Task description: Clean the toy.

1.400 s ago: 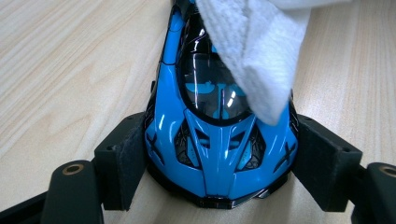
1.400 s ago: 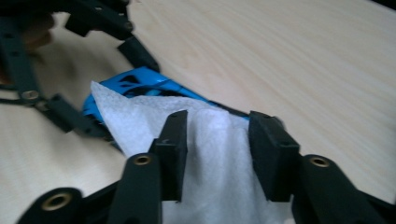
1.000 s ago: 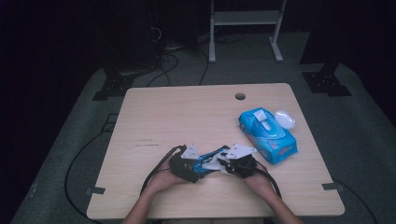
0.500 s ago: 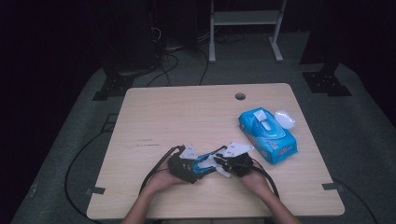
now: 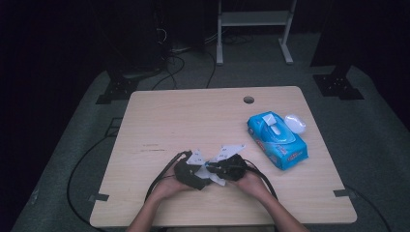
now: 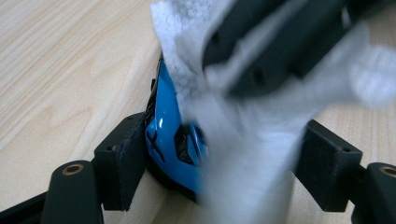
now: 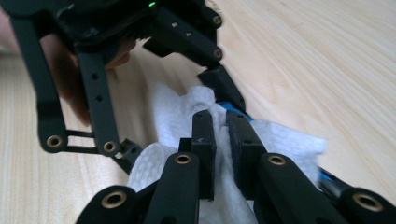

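Wiping looks like the work in hand: near the front edge of the pale wooden table (image 5: pixel 193 121), the left gripper (image 6: pixel 224 163) clamps a small glossy blue toy car with black trim (image 6: pixel 170 140) between its two pads, holding it up and steady so its surface can be reached from the other side. The right gripper (image 7: pixel 222 140) has its jaws drawn nearly together, having just been closing, and pinches a fold of thin white textured wet wipe (image 7: pixel 177 121) between the pads; the rest of the sheet drapes loosely over the car, hiding much of it in the left gripper view. I judge that one hand serves as a vice while the other rubs, which is why the two tools meet tip to tip in the high view, left gripper (image 5: pixel 189 173) and right gripper (image 5: pixel 227 168) touching around the wipe (image 5: pixel 212 175).

Well apart, toward the right side of the table, lies a soft blue plastic pack of wipes (image 5: pixel 276 139) with its white flip lid (image 5: pixel 295 123) swung open, likely left so for the next sheet. Print on the pack, including a small red patch near one end, is too small to read. No legible writing shows on the car or the grippers.
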Available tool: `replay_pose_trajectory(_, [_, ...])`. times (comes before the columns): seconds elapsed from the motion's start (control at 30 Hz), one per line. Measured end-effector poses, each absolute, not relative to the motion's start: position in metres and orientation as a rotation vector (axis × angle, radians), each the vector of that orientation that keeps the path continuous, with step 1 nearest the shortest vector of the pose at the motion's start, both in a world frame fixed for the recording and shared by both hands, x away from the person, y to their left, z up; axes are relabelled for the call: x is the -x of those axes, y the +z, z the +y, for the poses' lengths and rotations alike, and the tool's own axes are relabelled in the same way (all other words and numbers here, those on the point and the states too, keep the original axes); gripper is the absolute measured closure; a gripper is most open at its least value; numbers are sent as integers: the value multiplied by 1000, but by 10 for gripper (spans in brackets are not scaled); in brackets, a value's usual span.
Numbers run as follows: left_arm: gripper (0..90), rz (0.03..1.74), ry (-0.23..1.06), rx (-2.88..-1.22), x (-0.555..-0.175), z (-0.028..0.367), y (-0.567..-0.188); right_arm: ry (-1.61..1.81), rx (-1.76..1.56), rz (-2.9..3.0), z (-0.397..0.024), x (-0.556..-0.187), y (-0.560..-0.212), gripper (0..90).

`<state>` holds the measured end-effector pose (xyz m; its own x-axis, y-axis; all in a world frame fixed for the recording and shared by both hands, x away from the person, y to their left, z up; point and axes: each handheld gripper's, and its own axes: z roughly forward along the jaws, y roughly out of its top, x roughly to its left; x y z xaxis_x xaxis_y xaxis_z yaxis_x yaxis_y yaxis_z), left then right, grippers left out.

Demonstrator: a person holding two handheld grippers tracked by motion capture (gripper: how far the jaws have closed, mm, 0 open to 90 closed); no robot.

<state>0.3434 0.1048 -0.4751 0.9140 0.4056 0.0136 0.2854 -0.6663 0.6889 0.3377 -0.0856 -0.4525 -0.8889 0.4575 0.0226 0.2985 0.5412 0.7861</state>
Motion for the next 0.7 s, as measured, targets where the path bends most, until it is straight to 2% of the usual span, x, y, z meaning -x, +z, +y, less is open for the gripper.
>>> replay_pose_trajectory(0.23, [247,494,215,-2345,-343,105,-475,1208,-577,2635,-59,-337,-456,818])
replay_pose_trajectory(0.37, [247,502,217,-2326,-342,105,-476,1211,-671,2607,-64,-349,-454,819])
replay_pose_trajectory(0.5, [248,498,214,-2333,-343,105,-476,1160,-639,2600,-60,-346,-453,821])
replay_pose_trajectory(0.7, [247,496,218,-2334,-343,104,-476,1188,-743,2555,-80,-358,-451,822])
